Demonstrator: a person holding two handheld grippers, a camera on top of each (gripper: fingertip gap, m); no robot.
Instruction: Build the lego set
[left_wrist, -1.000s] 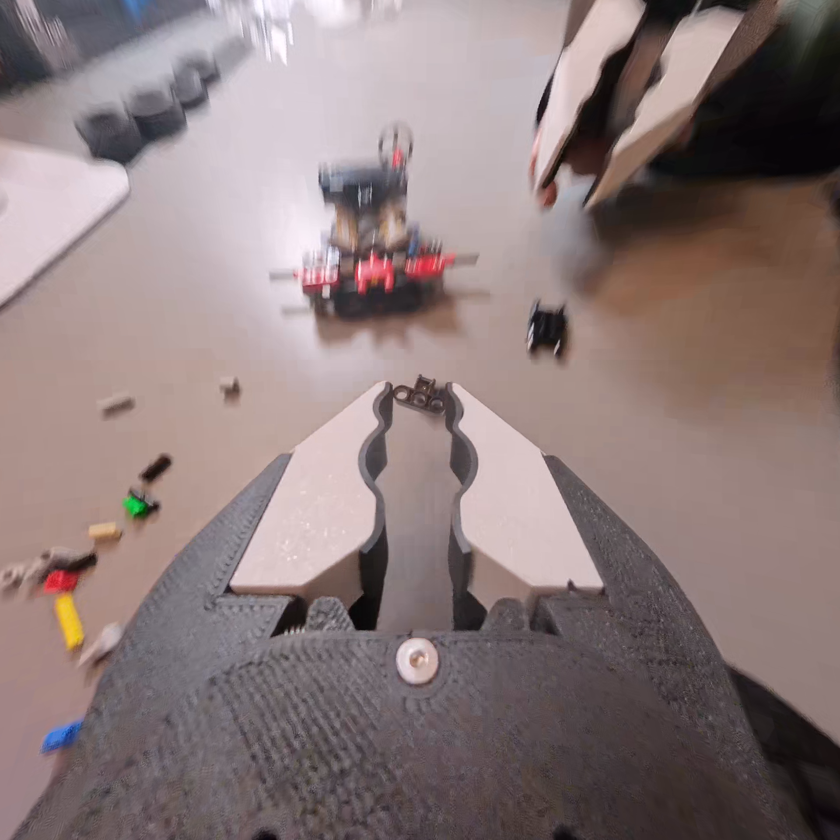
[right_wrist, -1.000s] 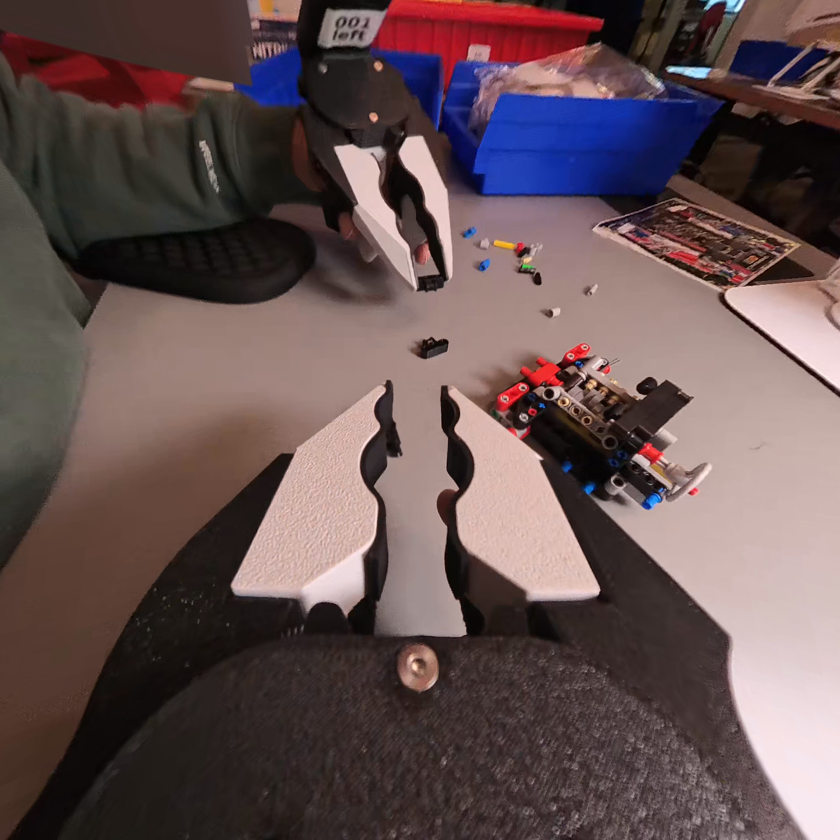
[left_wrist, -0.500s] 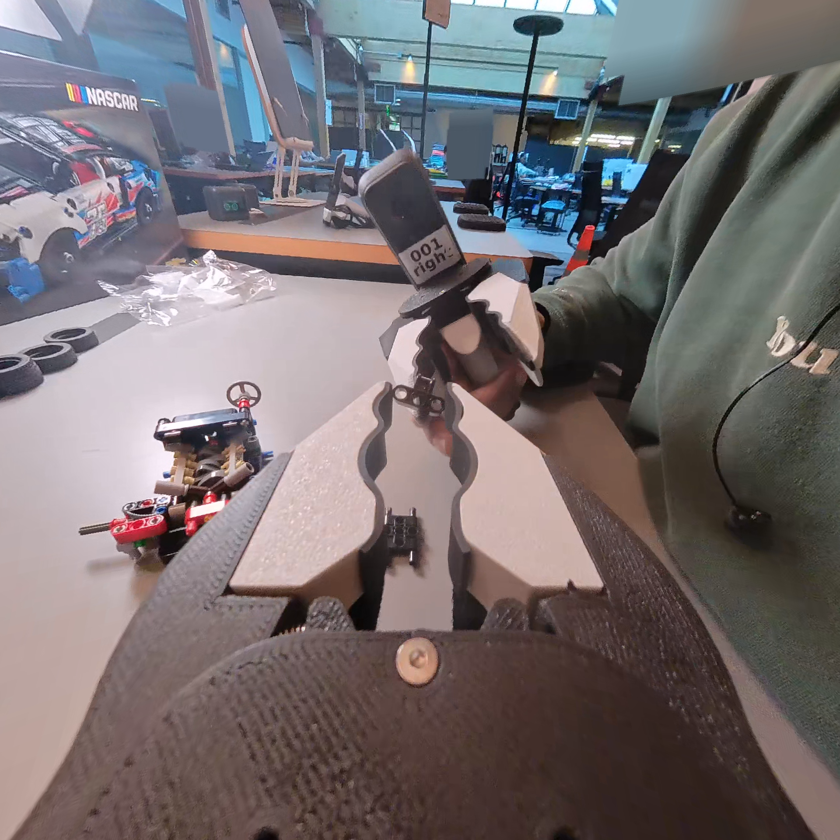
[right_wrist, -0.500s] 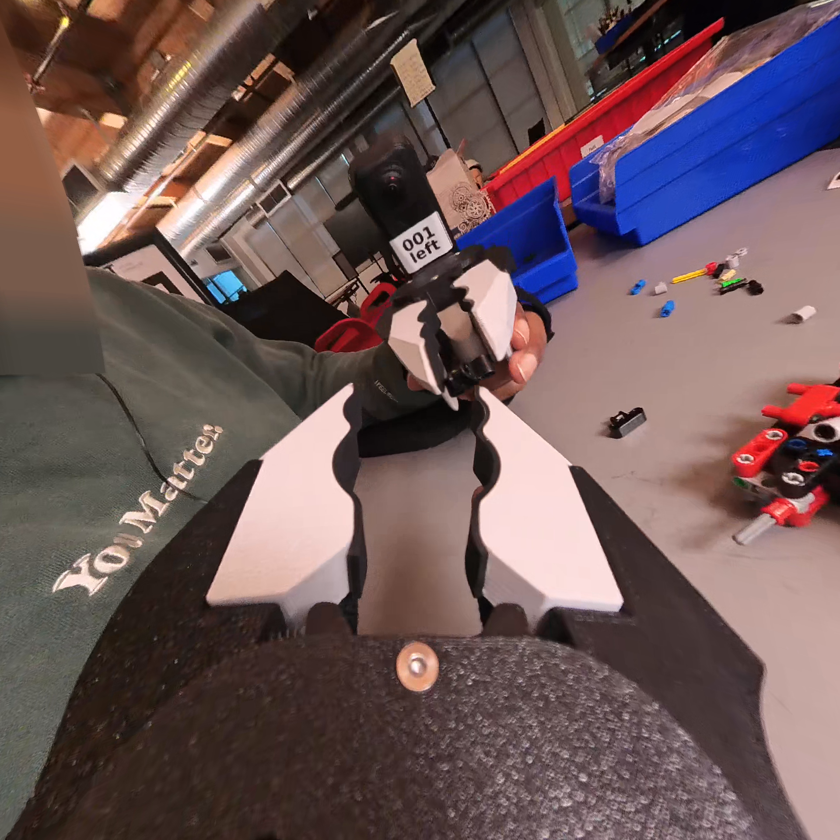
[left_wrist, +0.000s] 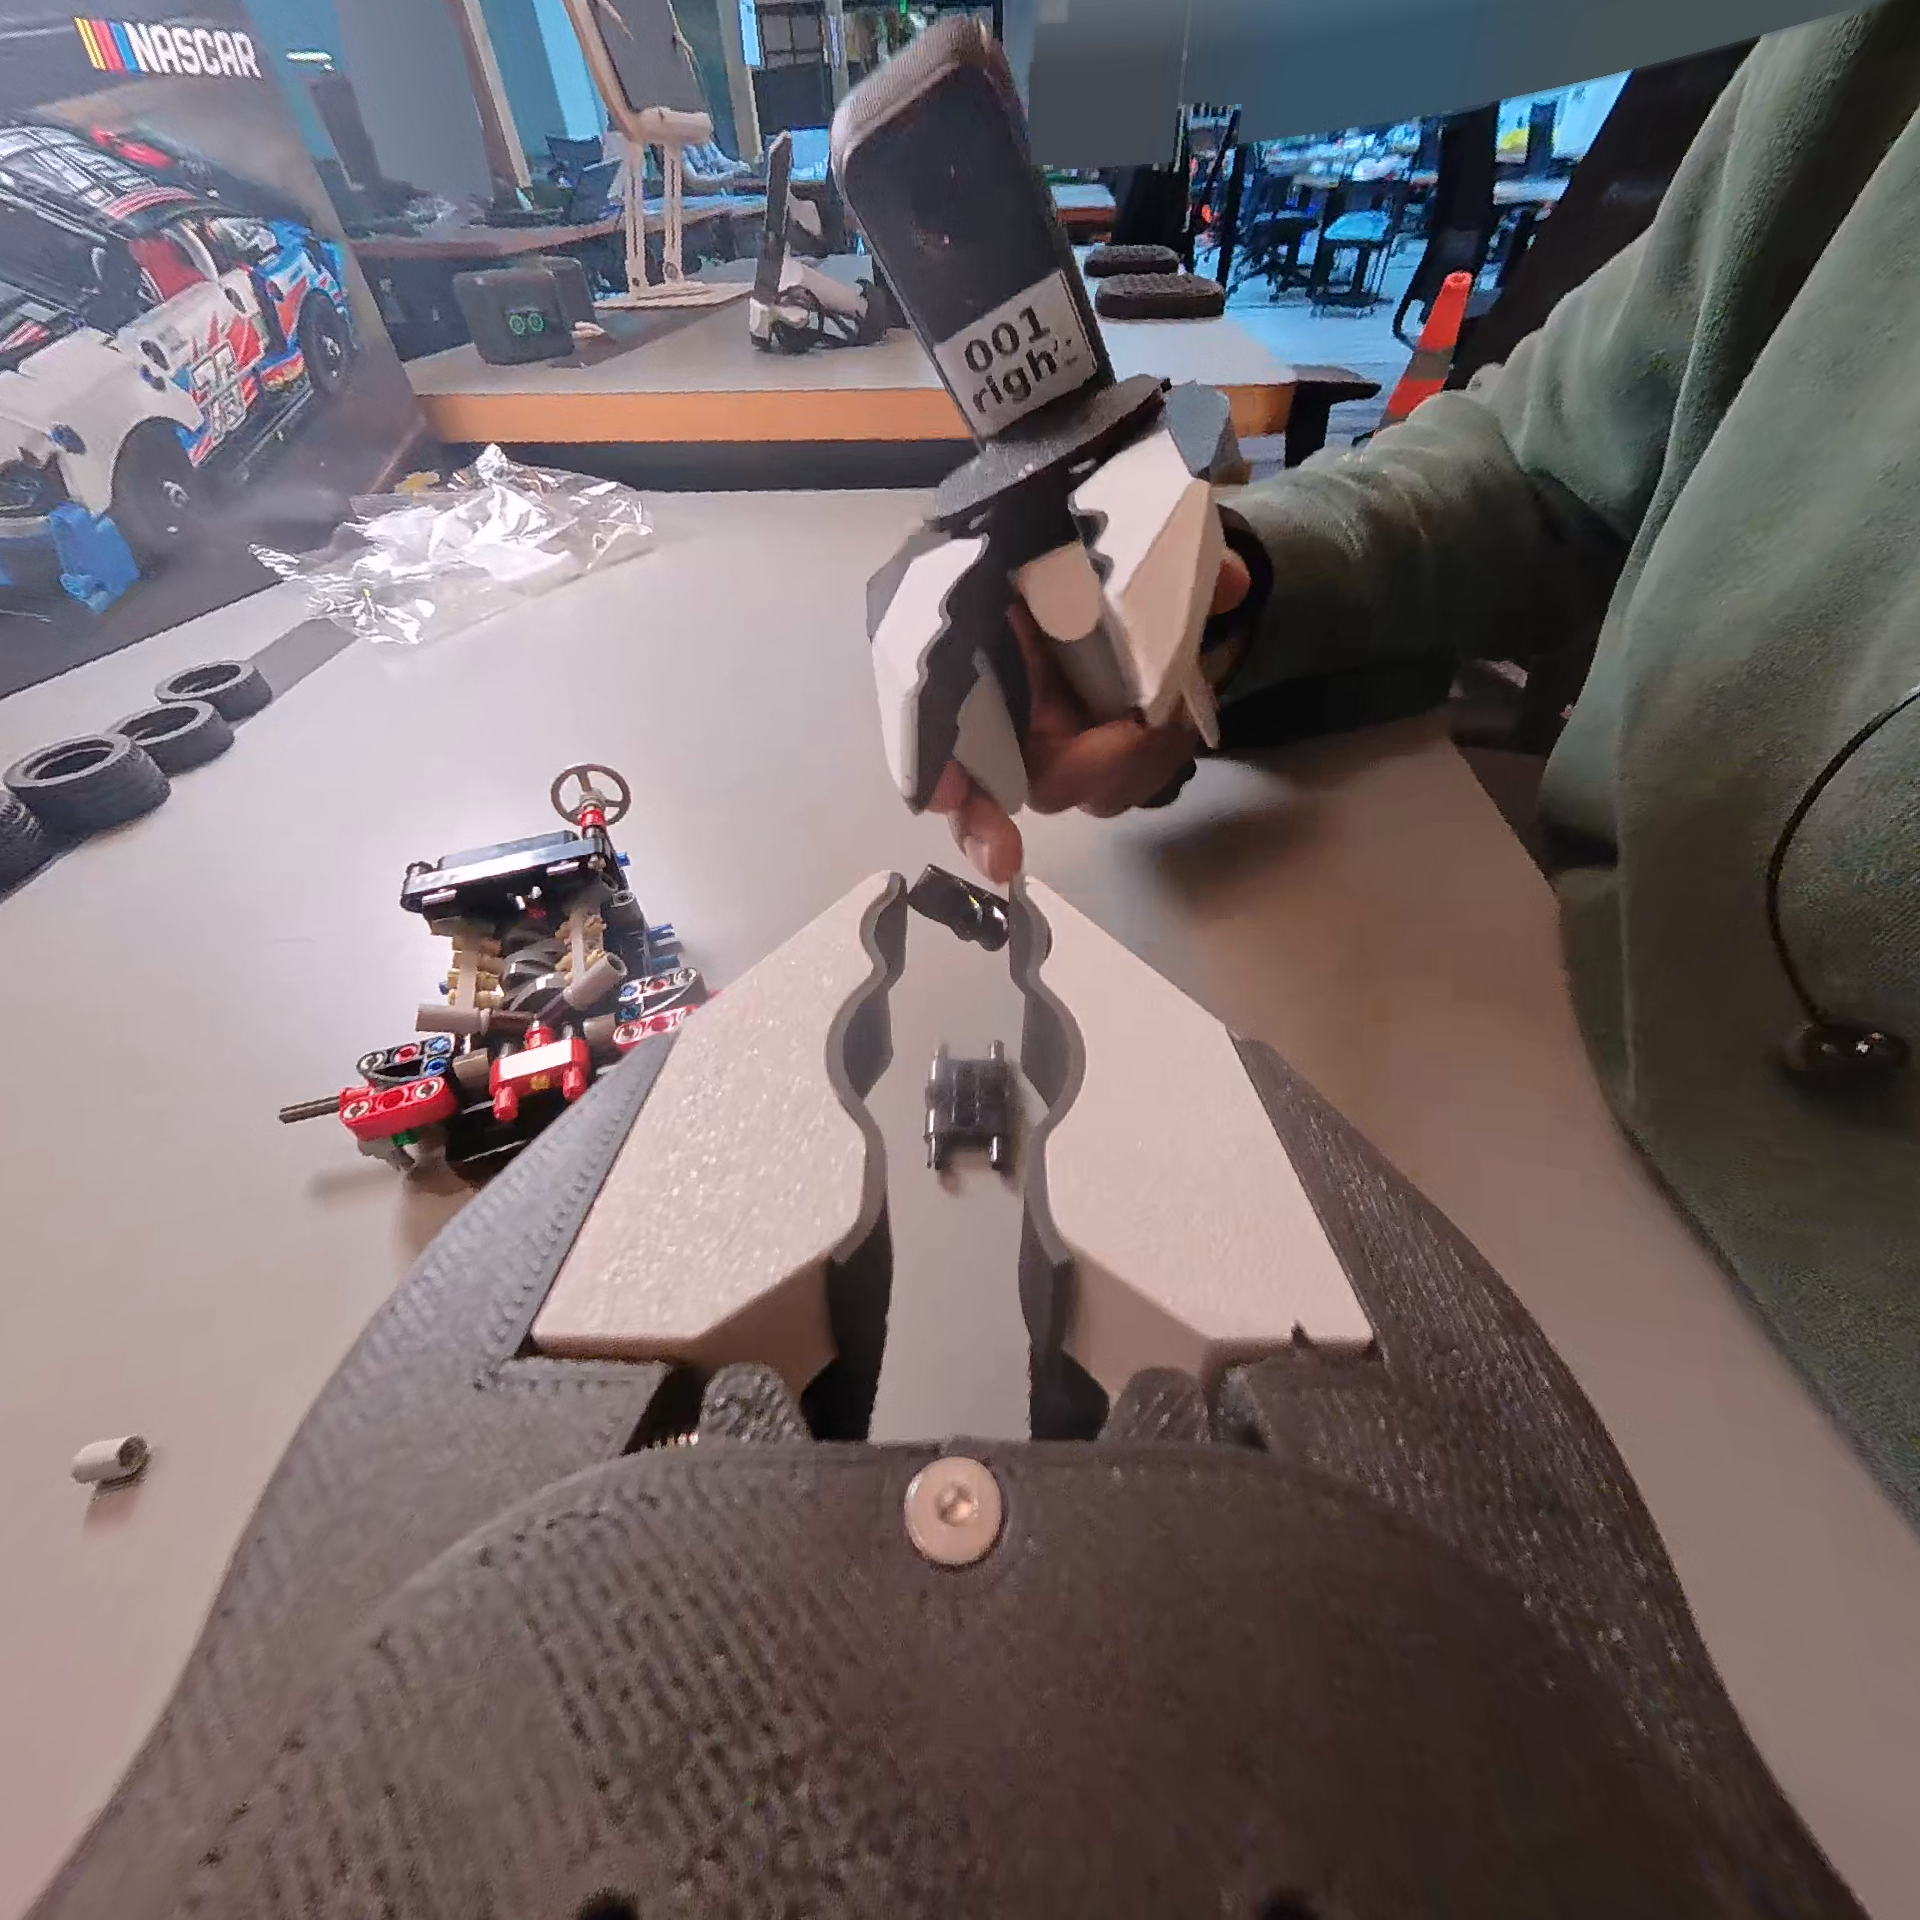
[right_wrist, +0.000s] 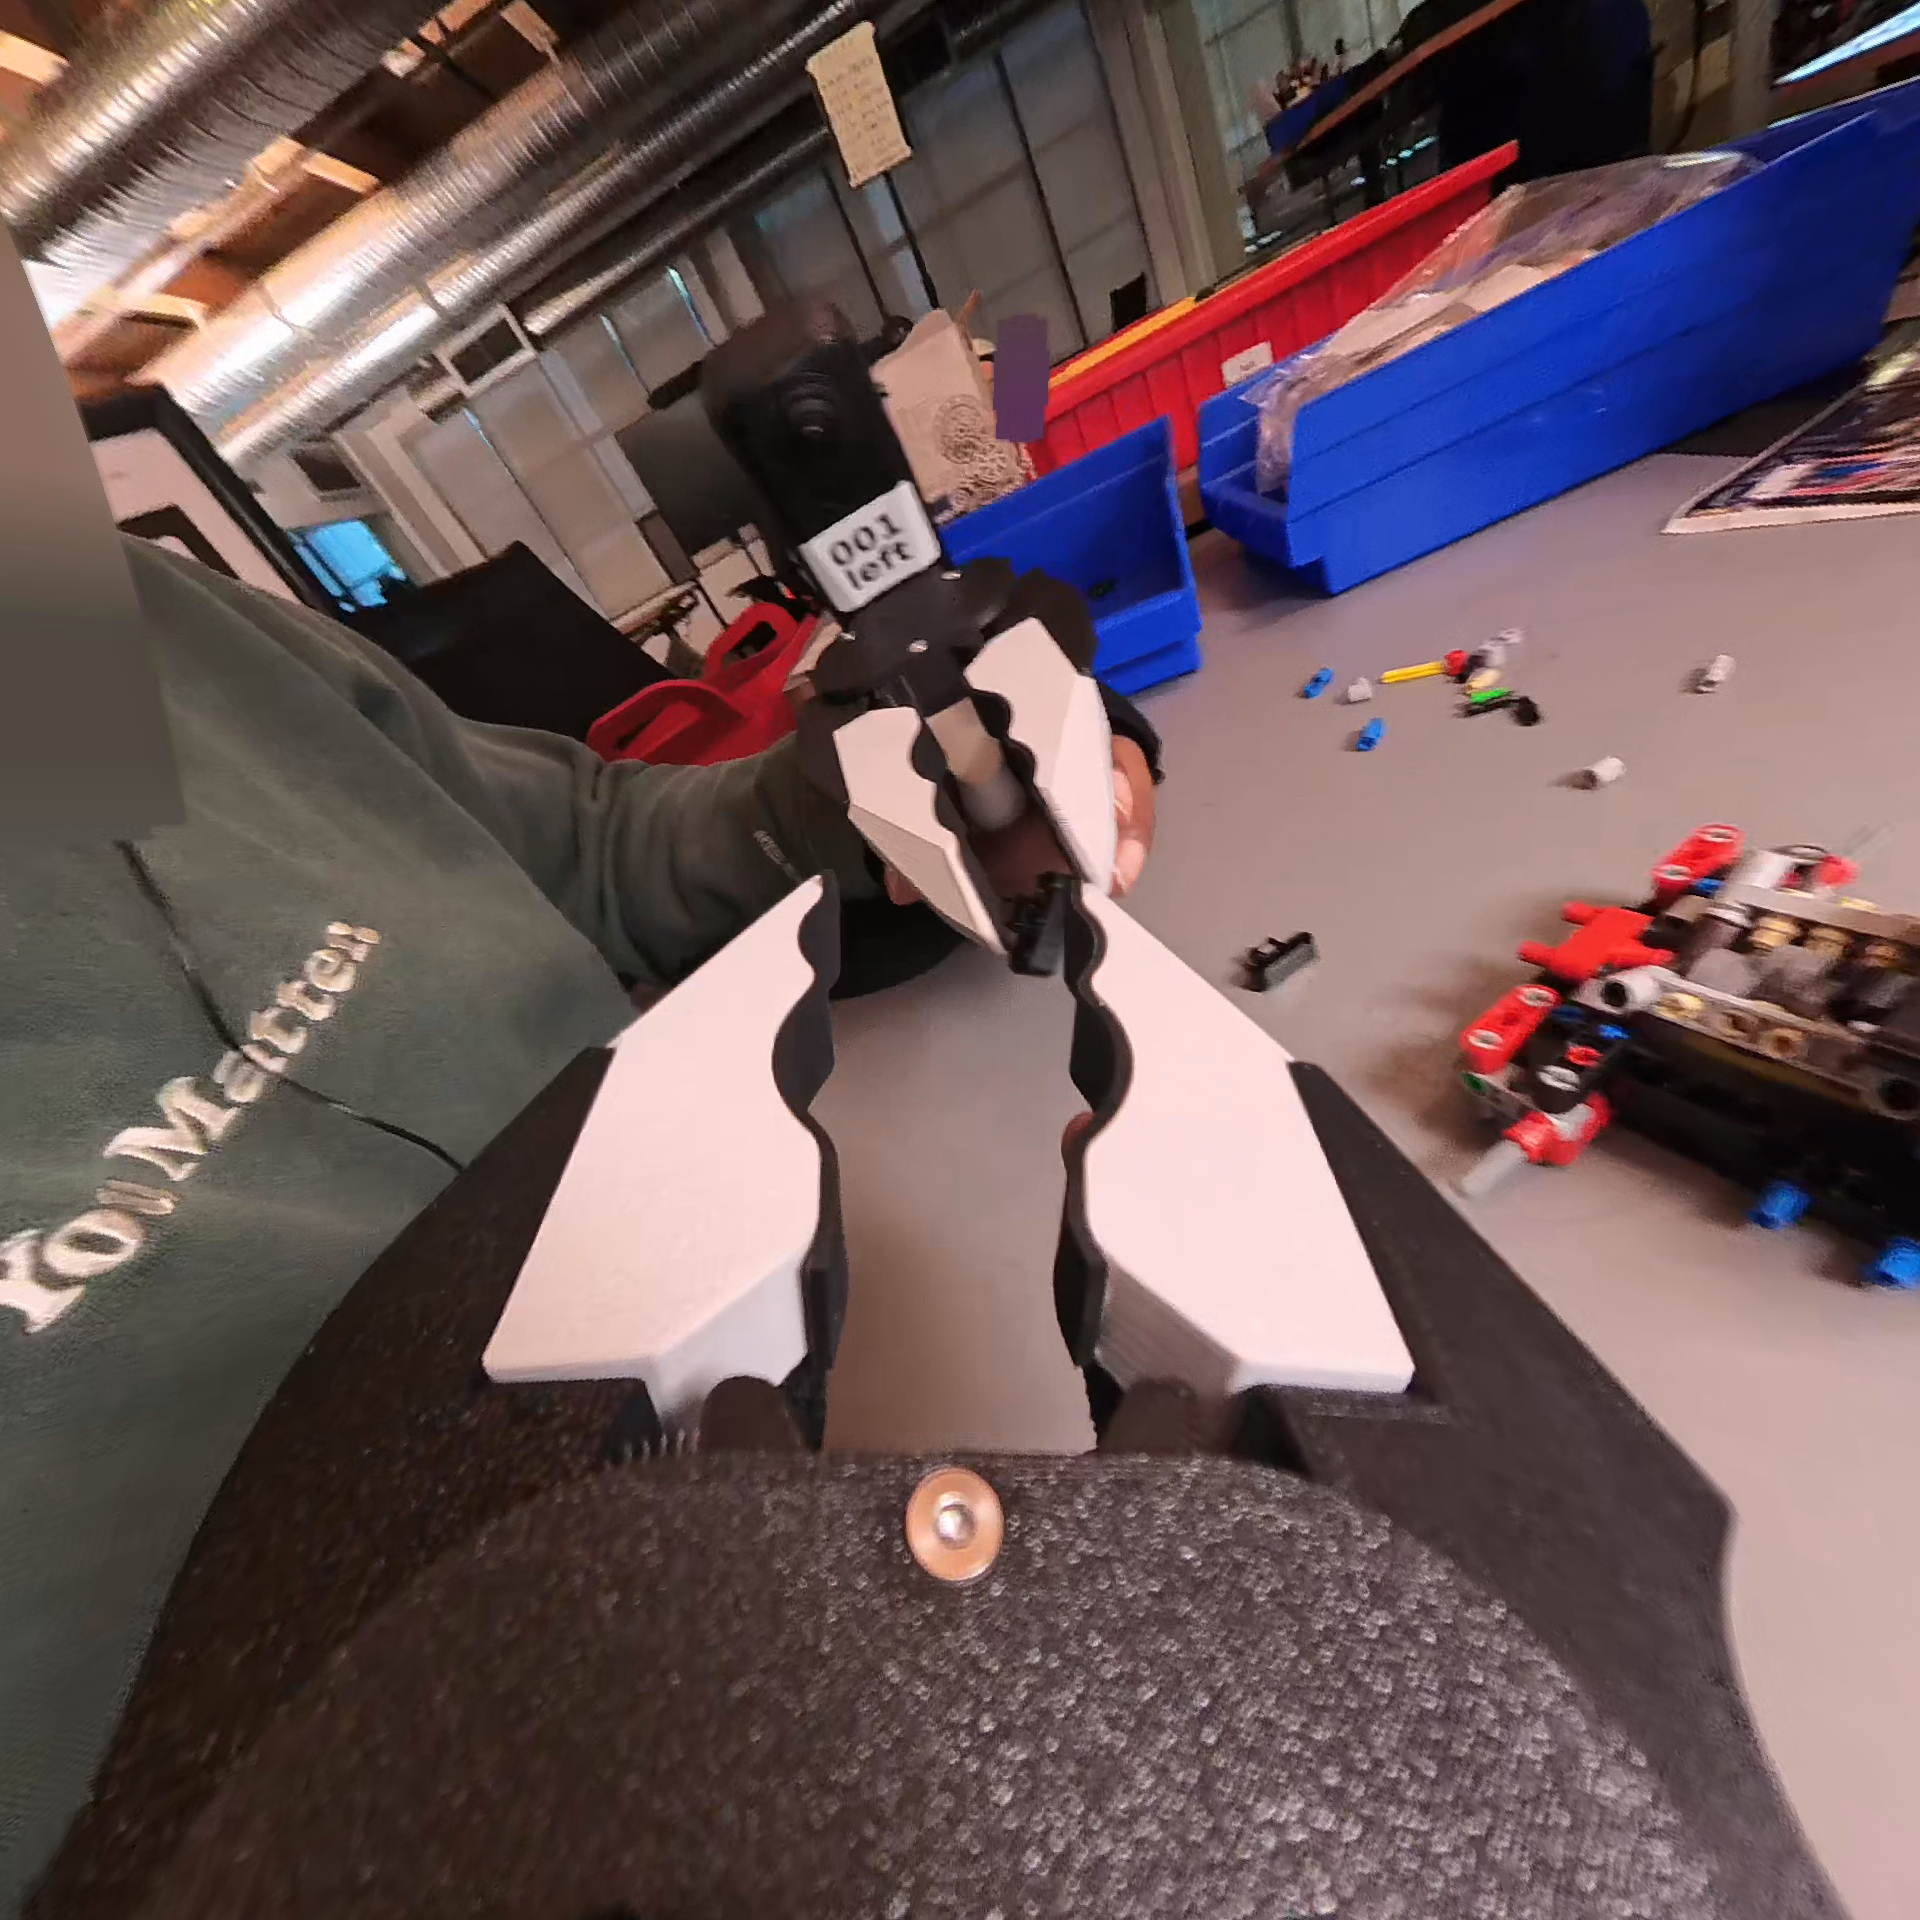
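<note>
Grey table (left_wrist: 260, 935); left gripper (left_wrist: 956, 902) clamps blurred black piece (left_wrist: 958, 907); right gripper (right_wrist: 951, 914) apart, empty.

Several things in your view bear writing. A white label (left_wrist: 1023, 369) sits on the camera body above the right tongs (right_wrist: 951, 894), and a similar white label (right_wrist: 871, 551) sits above the left tongs (left_wrist: 954, 894). The race-car box (left_wrist: 156, 260) behind the desk carries a logo and car numbers. Your green sweatshirt (right_wrist: 312, 935) has pale stitched lettering. A paper sheet (right_wrist: 857, 104) hangs overhead, too blurred to read.
</note>
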